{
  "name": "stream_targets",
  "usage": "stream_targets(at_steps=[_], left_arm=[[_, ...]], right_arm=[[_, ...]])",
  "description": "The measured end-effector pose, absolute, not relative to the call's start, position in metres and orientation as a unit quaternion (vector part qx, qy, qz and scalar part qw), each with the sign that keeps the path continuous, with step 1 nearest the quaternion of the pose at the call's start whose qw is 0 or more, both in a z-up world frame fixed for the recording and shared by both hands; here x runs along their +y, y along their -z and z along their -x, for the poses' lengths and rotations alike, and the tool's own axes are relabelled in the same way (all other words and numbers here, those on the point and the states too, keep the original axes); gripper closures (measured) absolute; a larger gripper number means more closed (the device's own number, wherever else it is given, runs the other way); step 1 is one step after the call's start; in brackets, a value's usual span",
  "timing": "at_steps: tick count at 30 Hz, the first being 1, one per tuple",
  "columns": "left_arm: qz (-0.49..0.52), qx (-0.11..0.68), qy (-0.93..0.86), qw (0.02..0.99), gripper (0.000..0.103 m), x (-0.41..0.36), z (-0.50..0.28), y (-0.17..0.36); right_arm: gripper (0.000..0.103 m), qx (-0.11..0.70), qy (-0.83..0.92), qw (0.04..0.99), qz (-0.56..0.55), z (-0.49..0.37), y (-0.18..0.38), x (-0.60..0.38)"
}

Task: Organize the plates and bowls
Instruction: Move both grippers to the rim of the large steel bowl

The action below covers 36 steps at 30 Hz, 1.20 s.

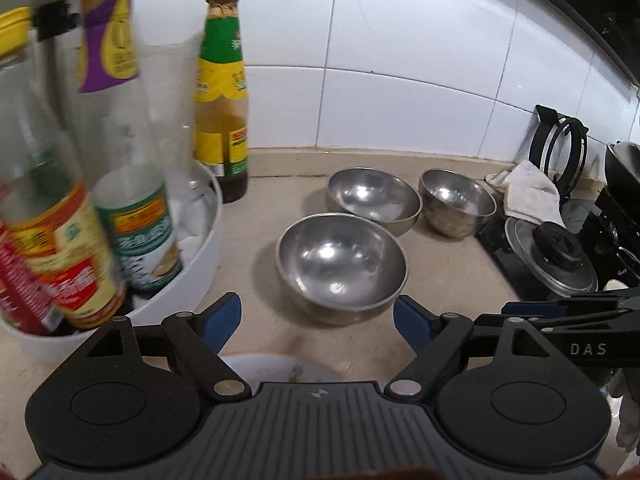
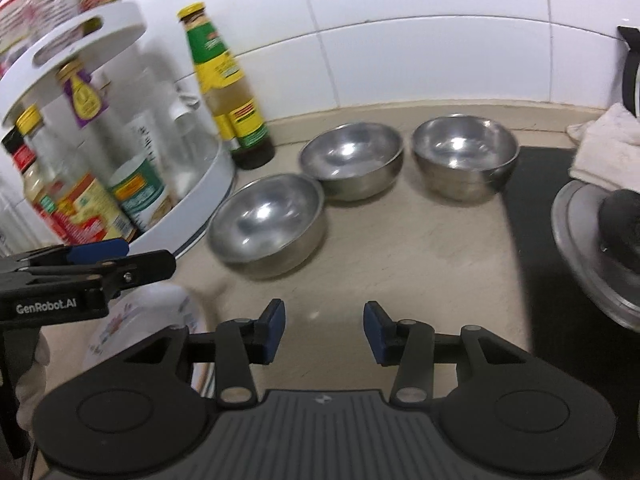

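Three steel bowls sit loose on the worktop (image 2: pixel 400 248), so no stack yet. Left tool (image 1: pixel 317 322) gapes wide toward the nearest bowl (image 1: pixel 342 264), probably to straddle its rim. Right tool (image 2: pixel 324 330) hangs open and empty, right of that bowl.

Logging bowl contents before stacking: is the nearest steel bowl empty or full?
Empty: the nearest bowl stands upright and its bare shiny bottom shows in both wrist views.

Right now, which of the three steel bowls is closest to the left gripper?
The front bowl, standing alone directly ahead of the open left gripper. The other two bowls sit farther back, toward the tiled wall.
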<state>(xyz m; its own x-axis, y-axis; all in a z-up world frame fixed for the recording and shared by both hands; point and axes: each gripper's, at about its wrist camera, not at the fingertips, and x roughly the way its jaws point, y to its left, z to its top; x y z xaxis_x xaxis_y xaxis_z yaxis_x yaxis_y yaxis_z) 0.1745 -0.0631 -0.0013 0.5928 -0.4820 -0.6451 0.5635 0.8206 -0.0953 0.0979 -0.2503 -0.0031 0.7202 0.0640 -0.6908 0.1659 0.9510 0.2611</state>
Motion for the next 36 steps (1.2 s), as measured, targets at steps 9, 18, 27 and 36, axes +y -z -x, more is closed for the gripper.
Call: stream_targets(at_steps=[9,18,27,36], left_arm=[[-0.078,0.356,0.294,0.884,0.015,-0.096,-0.203,0.009],[-0.09,0.365,0.296,0.878,0.02,-0.109,-0.223,0.019],[-0.101,0.373,0.306,0.87,0.022,-0.116,-0.242,0.033],[-0.087,0.389,0.31,0.863,0.027,-0.111,-0.251,0.036]], right_arm=[[0.06,0.366,0.029,0.908,-0.201,-0.133,0.001,-0.282],[0.06,0.373,-0.003,0.901,-0.22,-0.181,0.008,-0.282],[0.06,0.399,-0.017,0.89,-0.22,-0.209,0.022,-0.281],[0.061,0.407,-0.02,0.886,-0.223,-0.219,0.024,-0.278]])
